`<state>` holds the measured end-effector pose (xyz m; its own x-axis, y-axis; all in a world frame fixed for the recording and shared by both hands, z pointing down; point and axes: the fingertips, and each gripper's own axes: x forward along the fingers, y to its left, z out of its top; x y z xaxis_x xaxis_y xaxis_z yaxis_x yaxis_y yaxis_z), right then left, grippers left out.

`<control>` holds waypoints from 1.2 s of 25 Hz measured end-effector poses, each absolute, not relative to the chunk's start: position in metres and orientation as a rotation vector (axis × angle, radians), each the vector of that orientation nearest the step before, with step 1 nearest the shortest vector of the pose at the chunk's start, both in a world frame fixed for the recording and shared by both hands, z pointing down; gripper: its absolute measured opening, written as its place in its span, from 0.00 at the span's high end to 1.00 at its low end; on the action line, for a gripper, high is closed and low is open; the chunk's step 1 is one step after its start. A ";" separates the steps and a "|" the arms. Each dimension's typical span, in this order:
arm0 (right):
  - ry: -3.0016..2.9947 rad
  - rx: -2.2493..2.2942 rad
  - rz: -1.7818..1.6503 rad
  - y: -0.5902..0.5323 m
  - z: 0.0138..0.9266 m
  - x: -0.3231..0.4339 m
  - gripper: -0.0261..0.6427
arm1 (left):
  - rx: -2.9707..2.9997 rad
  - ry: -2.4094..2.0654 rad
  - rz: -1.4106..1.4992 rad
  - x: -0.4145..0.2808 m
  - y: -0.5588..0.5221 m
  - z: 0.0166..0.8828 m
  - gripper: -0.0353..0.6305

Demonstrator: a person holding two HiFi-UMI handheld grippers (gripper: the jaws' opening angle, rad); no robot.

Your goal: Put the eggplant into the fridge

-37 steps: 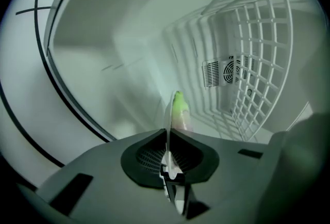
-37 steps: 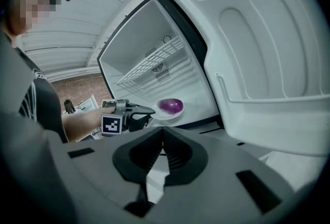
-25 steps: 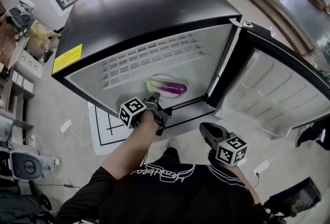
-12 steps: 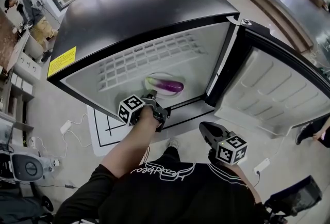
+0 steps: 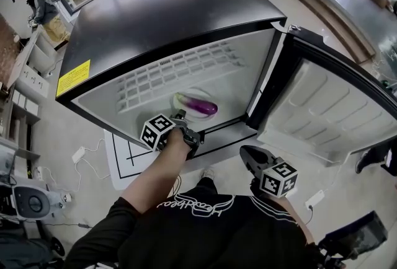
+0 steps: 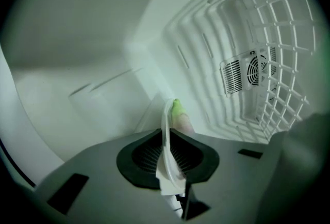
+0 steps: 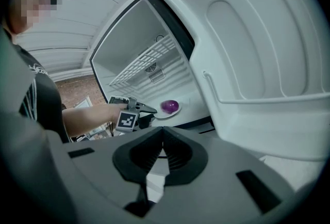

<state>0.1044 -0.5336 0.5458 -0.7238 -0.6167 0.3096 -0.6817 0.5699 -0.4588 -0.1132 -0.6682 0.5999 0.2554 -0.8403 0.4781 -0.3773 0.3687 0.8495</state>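
Writing: A yellow sticker [image 5: 72, 77] sits on the side of the fridge [image 5: 180, 7], far off to the left of the left claw [image 5: 183, 118]. Its print is too small to read. The person's black shirt [image 5: 205, 237] has curly white letters that I cannot make out. Each claw carries a cube [image 5: 157, 132] with black and white squares, and no words.

Left claw: It pinches the near rim of a white plate [image 5: 200, 93]. The thin rim stands between the two jaws, and they are almost together on it.

Eggplant: The eggplant [image 5: 200, 106] lies on the plate, just past the tip of the left claw, low inside the fridge. It is purple with a green end. In the left gripper view only the green end peeks out past the rim.

Fridge: The door [image 5: 322, 106] stands wide open, to the right of both claws. A white wire rack [image 5: 180, 69] is above and beyond the left claw. A small fan grille [image 6: 246, 70] shows on the back wall.

Right claw: The right claw [image 5: 248, 155] has its jaws together with nothing between them. It is near the person's body, to the right of the left claw and well apart from the plate.

Change: The left claw still grips the plate as it did a second ago. The plate and eggplant are in almost the same spot. The right claw has not moved. The yellow sticker now shows a little lower and further left in the head view.
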 end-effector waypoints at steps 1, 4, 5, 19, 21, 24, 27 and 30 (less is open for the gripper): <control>-2.683 1.114 0.859 -0.534 0.545 0.104 0.95 | 1.230 -1.354 -0.441 -0.114 -0.668 0.600 0.91; -2.686 1.113 0.866 -0.534 0.545 0.104 0.95 | 1.244 -1.366 -0.417 -0.114 -0.667 0.601 0.91; -2.686 1.113 0.866 -0.533 0.545 0.104 0.95 | 1.255 -1.373 -0.412 -0.115 -0.666 0.599 0.89; -2.697 1.094 0.834 -0.501 0.534 0.110 0.95 | 1.433 -1.365 -0.540 -0.115 -0.630 0.558 0.69; -2.700 1.093 0.821 -0.493 0.531 0.113 0.95 | 1.476 -1.332 -0.549 -0.106 -0.618 0.548 0.69; -2.709 1.089 0.804 -0.480 0.527 0.119 0.95 | 1.568 -1.293 -0.518 -0.087 -0.593 0.535 0.69; -2.720 1.082 0.787 -0.469 0.523 0.125 0.95 | 1.708 -1.230 -0.411 -0.059 -0.563 0.526 0.69; -2.729 1.070 0.786 -0.455 0.520 0.130 0.95 | 1.864 -1.165 -0.140 -0.025 -0.518 0.531 0.70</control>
<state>0.1296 -0.4553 0.5203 -0.7466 -0.6045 0.2779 -0.6597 0.6185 -0.4269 -0.0249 -0.5180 0.5312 0.5489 -0.7630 0.3413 -0.6607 -0.1459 0.7364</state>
